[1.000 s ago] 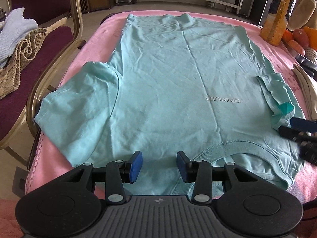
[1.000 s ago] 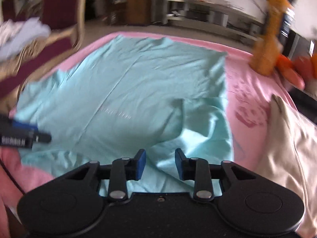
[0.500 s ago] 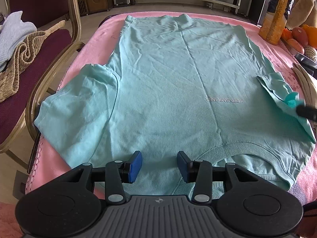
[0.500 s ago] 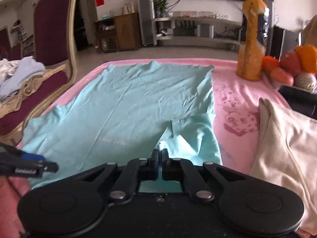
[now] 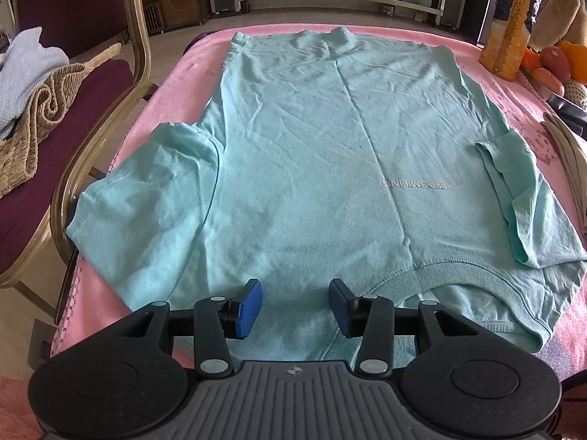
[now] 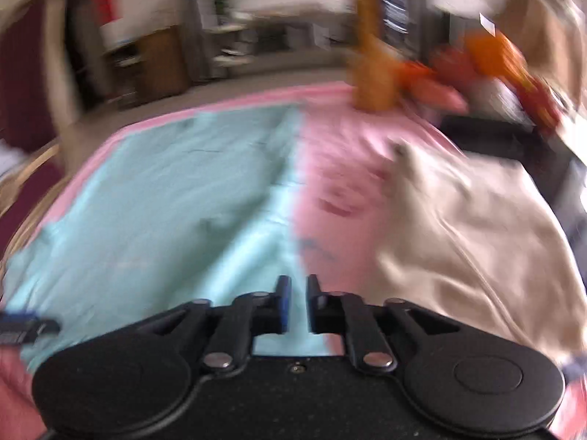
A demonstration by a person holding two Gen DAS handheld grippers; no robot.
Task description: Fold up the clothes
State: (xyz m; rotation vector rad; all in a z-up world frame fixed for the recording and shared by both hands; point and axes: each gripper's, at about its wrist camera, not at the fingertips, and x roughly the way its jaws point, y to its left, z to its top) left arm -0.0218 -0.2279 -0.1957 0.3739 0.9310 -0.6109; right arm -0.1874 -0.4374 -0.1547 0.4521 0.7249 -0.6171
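The mint-green cotton T-shirt (image 5: 312, 168) lies flat, front up, on the pink blanket-covered table (image 5: 176, 84), collar toward the left wrist camera and hem at the far end. Its pale chest lettering reads upside down in that view. On the picture's right, one short sleeve (image 5: 513, 198) is folded in over the body; the other sleeve (image 5: 146, 198) lies spread out to the table's left edge.

The left gripper (image 5: 295, 306) hovers over the collar end with its blue pads spread apart; nothing is pinched between them.

The right wrist view is smeared by motion. The right gripper (image 6: 296, 304) has just been opening slightly: a narrow gap shows between its fingers, and no cloth is between them. Below it runs the shirt's right edge, where green meets pink.

A beige folded garment (image 6: 477, 227) lies on the blanket just beside the shirt. A tall orange juice bottle (image 5: 511, 22) stands at the far right corner. A maroon-cushioned chair with a gold frame (image 5: 91, 117) stands at the left.
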